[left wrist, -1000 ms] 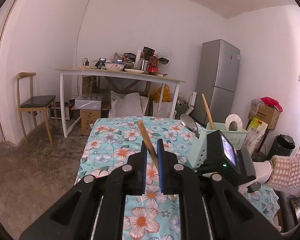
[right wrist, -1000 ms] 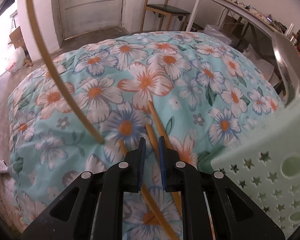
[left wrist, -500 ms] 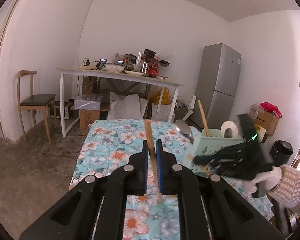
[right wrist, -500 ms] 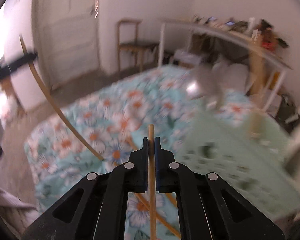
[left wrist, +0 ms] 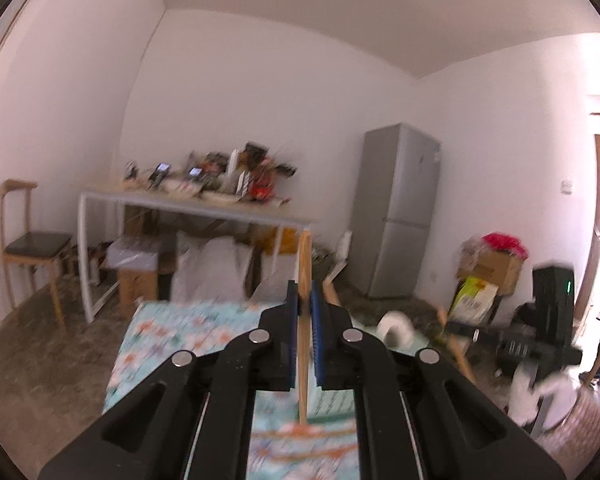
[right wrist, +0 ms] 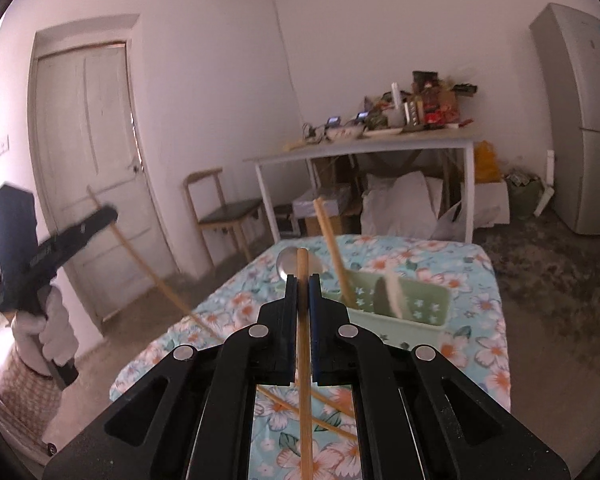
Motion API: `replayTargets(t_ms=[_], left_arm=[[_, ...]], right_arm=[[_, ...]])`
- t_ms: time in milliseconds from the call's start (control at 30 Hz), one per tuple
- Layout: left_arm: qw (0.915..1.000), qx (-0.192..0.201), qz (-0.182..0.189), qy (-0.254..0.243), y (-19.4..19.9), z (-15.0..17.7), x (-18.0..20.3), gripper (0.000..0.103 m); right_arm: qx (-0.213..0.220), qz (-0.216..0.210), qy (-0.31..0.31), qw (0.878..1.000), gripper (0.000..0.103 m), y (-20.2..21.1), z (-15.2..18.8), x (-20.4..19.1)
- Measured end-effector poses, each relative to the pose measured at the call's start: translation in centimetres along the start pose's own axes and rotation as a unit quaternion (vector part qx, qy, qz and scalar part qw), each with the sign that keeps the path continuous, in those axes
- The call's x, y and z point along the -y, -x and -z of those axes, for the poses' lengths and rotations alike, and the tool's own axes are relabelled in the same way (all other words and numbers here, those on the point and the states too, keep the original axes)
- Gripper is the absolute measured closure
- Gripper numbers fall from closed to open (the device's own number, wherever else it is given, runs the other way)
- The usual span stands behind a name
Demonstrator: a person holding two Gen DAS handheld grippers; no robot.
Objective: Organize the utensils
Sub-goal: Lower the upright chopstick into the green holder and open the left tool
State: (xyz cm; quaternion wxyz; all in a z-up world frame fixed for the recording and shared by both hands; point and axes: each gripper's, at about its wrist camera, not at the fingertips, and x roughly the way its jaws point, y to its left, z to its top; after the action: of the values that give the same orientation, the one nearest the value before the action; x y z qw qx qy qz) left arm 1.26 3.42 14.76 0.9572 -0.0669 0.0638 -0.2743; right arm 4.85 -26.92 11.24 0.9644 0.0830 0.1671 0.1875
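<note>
Thin pale wooden chopstick, lower centre of the right wrist view, likely light, stiff, smooth, prone to pivot; best pinched mid-shaft. Right gripper is clamped on it, stick running up past the tips. Second wooden chopstick, centre of the left wrist view, clamped upright in the left gripper. Mint-green star-punched plastic basket, centre right, holds a spoon and spatula; more chopsticks lie on the floral turquoise tablecloth.

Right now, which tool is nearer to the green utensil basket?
Right, by the look of it. The right tool, clamping a chopstick, hangs just short of the green utensil basket. The left tool, holding another chopstick, is off beyond the table's edge.
</note>
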Motion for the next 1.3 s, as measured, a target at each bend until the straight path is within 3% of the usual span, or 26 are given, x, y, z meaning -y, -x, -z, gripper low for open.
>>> replayTargets(t_ms=[167,267,367,567,767,800,900,933,1133,1300], left_arm=[[0.9977,0.051,0.045,0.003,-2.5,-3.8,2.0,0.097],[0.9959,0.061,0.067,0.008,-4.9,-5.0,3.2,0.097],[0.9953,0.045,0.084,0.019,-8.3,-4.9,4.0,0.097],[0.9977,-0.009,0.065,0.015,-14.2,-1.5,5.4,0.097],[0.9911,-0.087,0.073,0.069,-16.9,2.2,4.0,0.097],[0.9901,-0.093,0.076,0.073,-16.9,2.5,3.9,0.094],[0.9888,-0.101,0.071,0.084,-16.1,3.2,3.5,0.063],[0.9891,-0.098,0.067,0.087,-15.9,3.2,3.2,0.057],[0.9915,-0.08,0.043,0.093,-13.0,3.6,2.0,0.04],[0.9926,-0.065,0.023,0.1,-10.0,4.0,0.3,0.036]], right_arm=[[0.019,-0.004,-0.017,1.0,0.099,1.5,0.3,1.1],[0.022,-0.007,-0.027,0.999,0.099,1.9,0.6,1.8],[0.025,-0.012,-0.037,0.999,0.099,2.0,0.7,2.6],[0.027,-0.014,-0.049,0.998,0.099,2.3,0.8,3.4],[0.024,-0.01,-0.05,0.998,0.099,2.2,0.8,3.7],[0.025,-0.01,-0.049,0.998,0.099,2.3,0.8,3.7],[0.029,-0.014,-0.046,0.998,0.099,2.5,0.1,3.5],[0.032,-0.015,-0.045,0.998,0.099,2.6,-0.2,3.4],[0.045,-0.029,-0.036,0.998,0.099,2.2,-2.6,3.1],[0.069,-0.049,-0.038,0.996,0.099,0.9,-5.5,3.1]])
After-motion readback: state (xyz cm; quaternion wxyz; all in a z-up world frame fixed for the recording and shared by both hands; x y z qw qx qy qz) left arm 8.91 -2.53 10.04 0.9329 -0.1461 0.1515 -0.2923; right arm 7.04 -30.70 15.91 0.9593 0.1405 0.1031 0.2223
